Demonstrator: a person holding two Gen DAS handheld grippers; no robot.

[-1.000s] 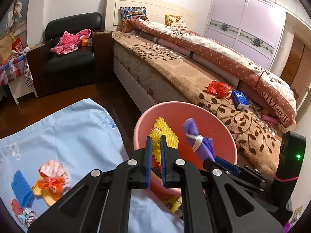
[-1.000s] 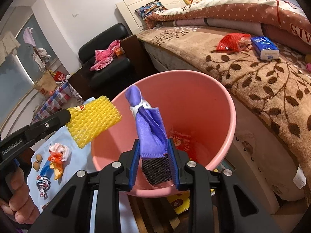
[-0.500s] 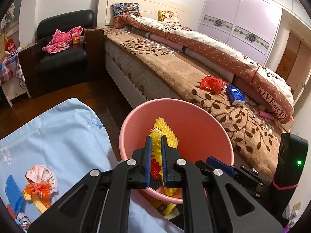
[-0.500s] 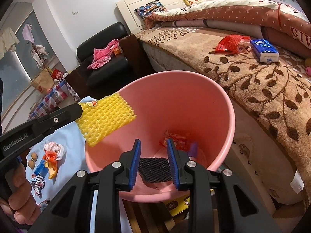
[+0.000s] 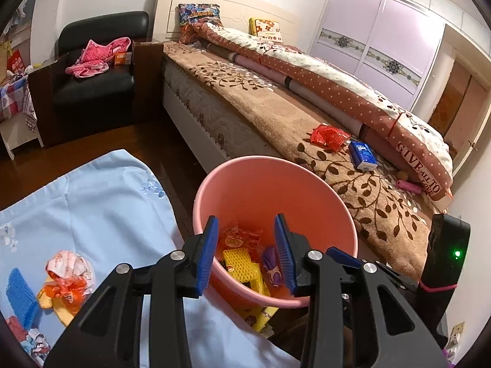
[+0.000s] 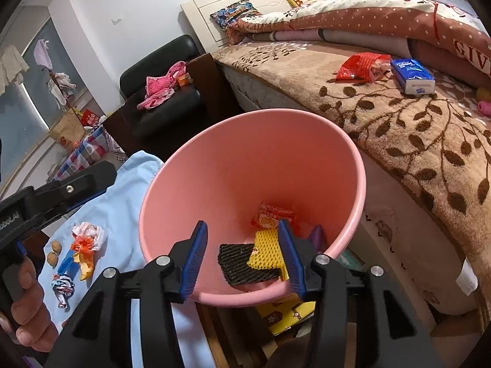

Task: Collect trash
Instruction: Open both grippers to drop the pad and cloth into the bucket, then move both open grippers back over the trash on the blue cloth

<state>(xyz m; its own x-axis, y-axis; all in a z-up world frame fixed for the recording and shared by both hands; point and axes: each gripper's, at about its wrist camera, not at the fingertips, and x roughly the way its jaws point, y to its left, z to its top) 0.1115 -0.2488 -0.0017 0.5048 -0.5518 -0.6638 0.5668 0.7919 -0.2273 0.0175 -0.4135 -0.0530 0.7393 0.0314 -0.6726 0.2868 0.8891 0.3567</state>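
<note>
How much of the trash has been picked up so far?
Partly done. The pink bin holds yellow foam netting, a black mesh piece, a purple wrap and a snack wrapper. Both grippers are open and empty. Scraps remain on the blue cloth.

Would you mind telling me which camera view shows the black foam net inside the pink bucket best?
The right wrist view: the black foam net lies in plain sight on the pink bucket floor, beside the yellow foam net. In the left wrist view it is almost wholly hidden; only a dark sliver shows under the yellow net.

Both tongs (image 5: 246,253) (image 6: 242,257) spread, empty
</note>
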